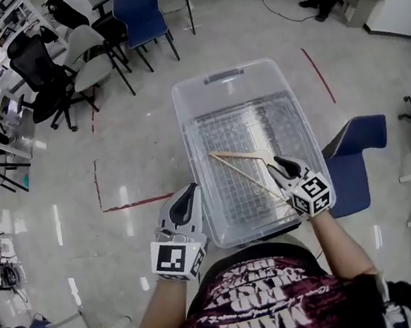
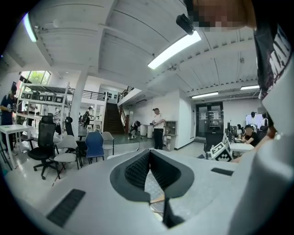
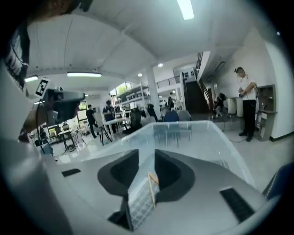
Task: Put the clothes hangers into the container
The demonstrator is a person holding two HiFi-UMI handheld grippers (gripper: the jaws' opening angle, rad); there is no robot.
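Observation:
A clear plastic container (image 1: 231, 77) stands on the floor in front of me. One wooden hanger (image 1: 240, 164) lies flat on its ribbed bottom, towards the near right. My right gripper (image 1: 283, 164) hangs over the container's near right corner, above the hanger's end, open and holding nothing. In the right gripper view the hanger (image 3: 151, 188) shows through the gap of the right gripper (image 3: 146, 153), down inside the container (image 3: 183, 128). My left gripper (image 1: 188, 194) is beside the near left wall, outside the container. Its tips meet, shut and empty, in the left gripper view (image 2: 149, 153).
A blue chair (image 1: 356, 153) stands close against the container's right side. Office chairs (image 1: 89, 39) and a blue chair (image 1: 140, 9) are grouped at the far left. Red tape lines (image 1: 131, 204) mark the floor. A person (image 2: 158, 128) stands farther off in the room.

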